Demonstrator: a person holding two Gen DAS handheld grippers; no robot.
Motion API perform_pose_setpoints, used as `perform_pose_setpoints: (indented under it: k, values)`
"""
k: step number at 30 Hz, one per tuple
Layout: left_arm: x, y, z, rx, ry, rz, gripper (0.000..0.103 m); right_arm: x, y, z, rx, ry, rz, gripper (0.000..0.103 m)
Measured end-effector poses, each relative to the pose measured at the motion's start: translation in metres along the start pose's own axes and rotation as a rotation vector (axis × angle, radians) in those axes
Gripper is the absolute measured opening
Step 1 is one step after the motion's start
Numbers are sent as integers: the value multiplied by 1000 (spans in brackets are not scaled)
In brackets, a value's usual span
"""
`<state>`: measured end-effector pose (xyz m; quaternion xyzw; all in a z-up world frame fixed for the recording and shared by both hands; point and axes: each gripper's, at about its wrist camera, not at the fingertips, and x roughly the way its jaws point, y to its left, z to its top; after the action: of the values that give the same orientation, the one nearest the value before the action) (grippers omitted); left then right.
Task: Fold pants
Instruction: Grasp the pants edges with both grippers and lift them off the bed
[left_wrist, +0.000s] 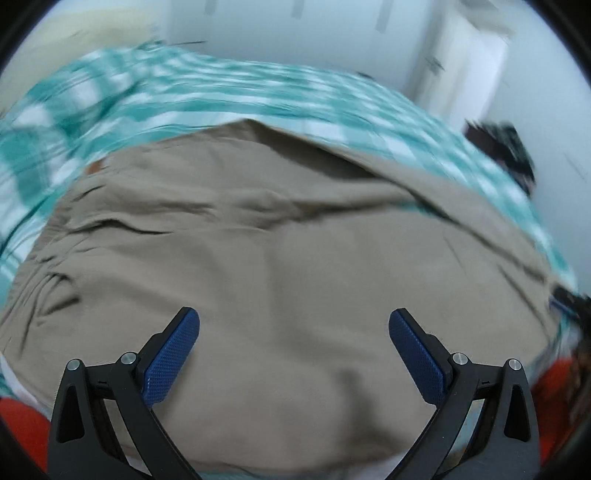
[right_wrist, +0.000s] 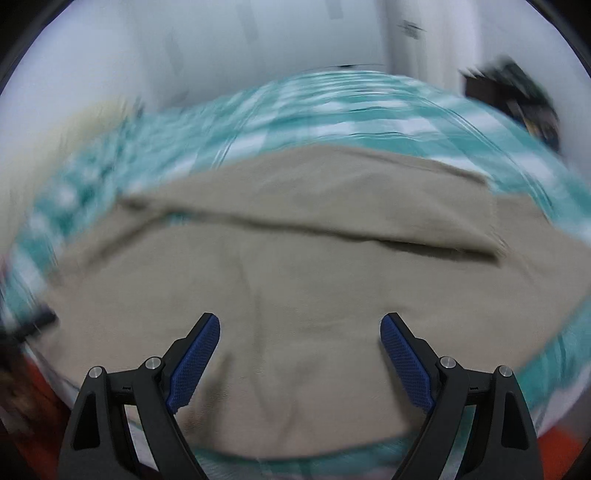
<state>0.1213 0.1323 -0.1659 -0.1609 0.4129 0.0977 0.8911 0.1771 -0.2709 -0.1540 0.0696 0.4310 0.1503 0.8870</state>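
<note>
We hold both grippers above the beige pants (left_wrist: 295, 258), which lie spread on a bed cover with a teal and white check pattern (left_wrist: 229, 99). Both views are blurred, so small details are hard to read.

Our left gripper (left_wrist: 294, 325) is released: its two blue pads (left_wrist: 173, 362) stand wide apart and nothing is between them. Below it the cloth is mostly flat, with wrinkles at the left side and a long fold line that runs across the upper part. A small strip of the checked cover shows through at the right of this fold.

Our right gripper (right_wrist: 300, 328) is also released, with its jaws spread and empty over the pants (right_wrist: 295, 266). In this view one layer of the beige cloth lies over another, and its edge runs across the middle toward the right. The checked cover (right_wrist: 332, 110) surrounds the pants on the far side and on both sides.
</note>
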Motion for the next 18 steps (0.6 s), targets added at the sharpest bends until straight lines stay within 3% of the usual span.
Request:
perform_pose_setpoints:
  k: [1,4,7,9,10,11,15,17,18]
  values:
    - [7,10,3,-42,12,11,102,-7,-17,3,119,-2,83,88]
    - [34,30,0,-98,77,64,102,-1,-36,13,304,38,296,88]
    - [42,19,-4,-29,80,121,102,18,-52,37,423,51,375,88]
    - [47,8,-7,35,94,155,102,43,-73,48,549,130,349,83]
    - [50,3,-9,70,98,174,102,59,-87,52,627,187,301,65]
    - [51,0,-10,92,99,190,102,71,-106,56,719,203,240,57]
    - [51,0,-11,90,111,202,102,80,-139,72,866,49,182,52]
    - [46,3,-8,71,141,189,102,85,-143,79,857,44,126,28]
    - [43,5,-1,41,151,150,102,82,-141,85,817,31,69,8]
